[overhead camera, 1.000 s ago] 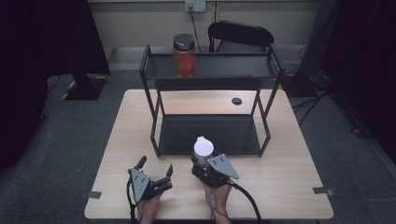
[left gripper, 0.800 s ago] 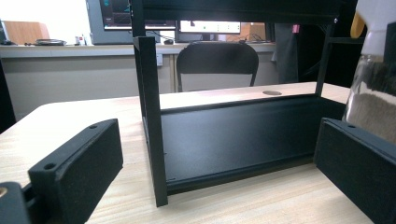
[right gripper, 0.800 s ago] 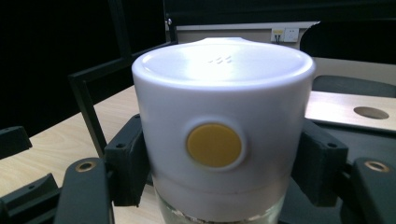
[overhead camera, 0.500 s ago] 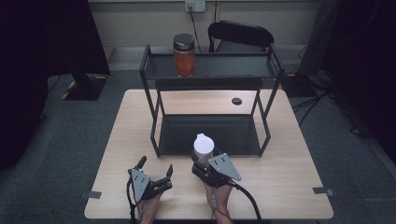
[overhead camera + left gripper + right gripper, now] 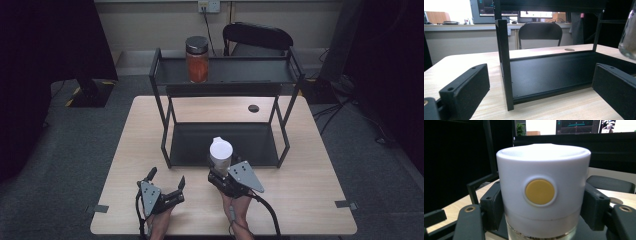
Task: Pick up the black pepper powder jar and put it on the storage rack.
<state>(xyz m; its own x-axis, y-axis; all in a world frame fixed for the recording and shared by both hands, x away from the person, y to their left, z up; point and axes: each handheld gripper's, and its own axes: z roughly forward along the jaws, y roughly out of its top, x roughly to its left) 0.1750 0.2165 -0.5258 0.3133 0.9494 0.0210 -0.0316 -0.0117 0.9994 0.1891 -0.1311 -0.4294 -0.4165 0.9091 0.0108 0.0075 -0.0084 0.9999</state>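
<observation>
Right tool (image 5: 220, 172) clenched below white lid of glass jar (image 5: 543, 192): rigid, smooth, likely slippery, breakable; left tool (image 5: 166, 180) released.

Rack (image 5: 225, 95) front posts at 11 and 1 o'clock; lower shelf (image 5: 200, 145) bay between open; jar (image 5: 197, 59) blocks top shelf at 11.
</observation>
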